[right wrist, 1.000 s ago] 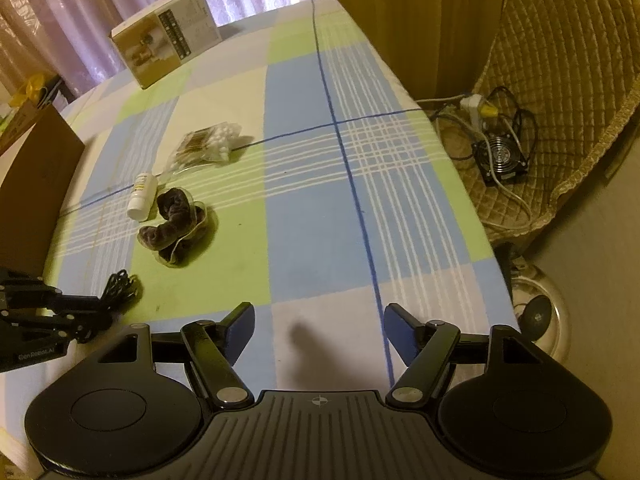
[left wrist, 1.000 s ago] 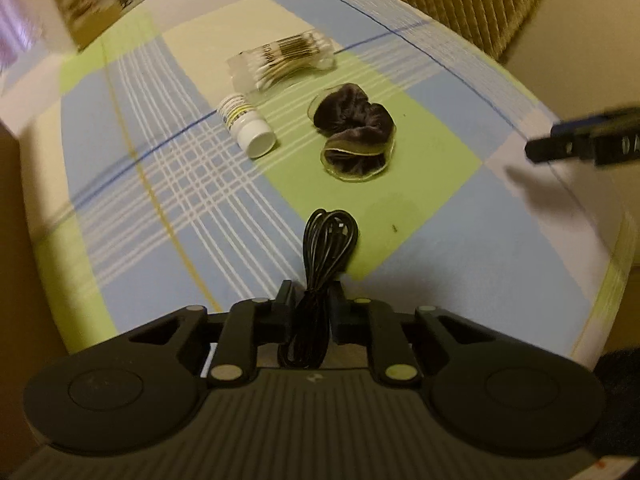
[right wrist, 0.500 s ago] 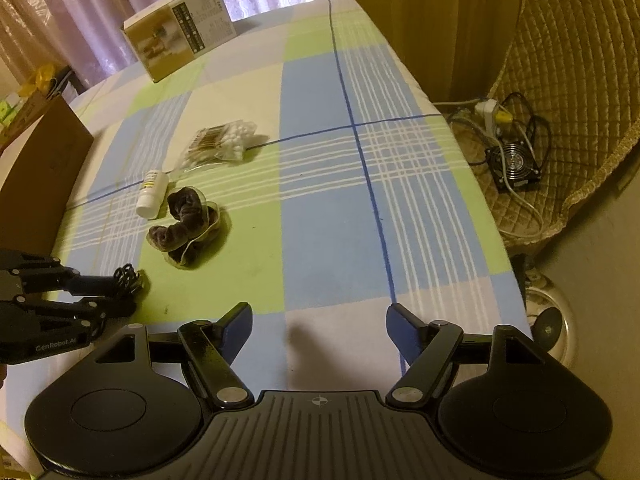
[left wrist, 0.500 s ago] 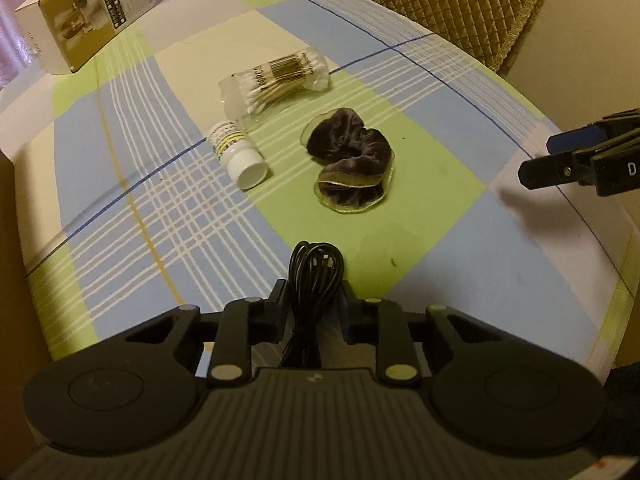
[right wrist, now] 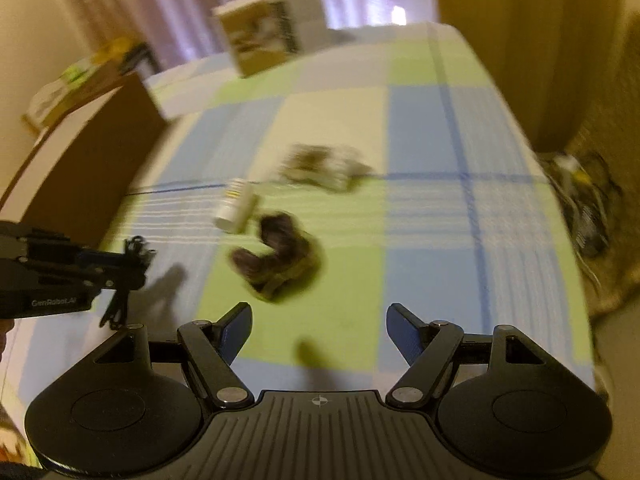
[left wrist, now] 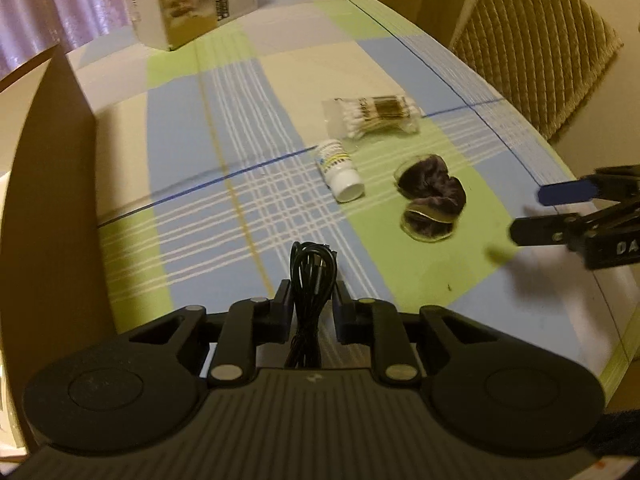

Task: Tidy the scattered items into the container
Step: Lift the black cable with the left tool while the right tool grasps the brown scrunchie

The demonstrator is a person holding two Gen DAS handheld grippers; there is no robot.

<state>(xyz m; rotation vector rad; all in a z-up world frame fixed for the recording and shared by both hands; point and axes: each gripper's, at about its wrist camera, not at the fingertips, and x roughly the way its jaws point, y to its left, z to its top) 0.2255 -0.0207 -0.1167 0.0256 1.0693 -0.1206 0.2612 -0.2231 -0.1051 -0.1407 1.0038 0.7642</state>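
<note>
Cable, a black coiled bundle, sits clamped between the fingers of our left tool, and over the last second we have lifted it off the counter and swung left. The brown cardboard box, which we judge to be the container, now fills the left edge of the left view, so the drop looks close. Our right tool has its fingers wide apart and empty, and has moved forward toward the dark hair tie. Three items remain scattered on the checked cloth: a small white bottle lying on its side, the hair tie just right of it, and a packet of cotton buds behind. The box wall stands tall beside us; the cable must clear its rim. A white carton rests at the far end.
</note>
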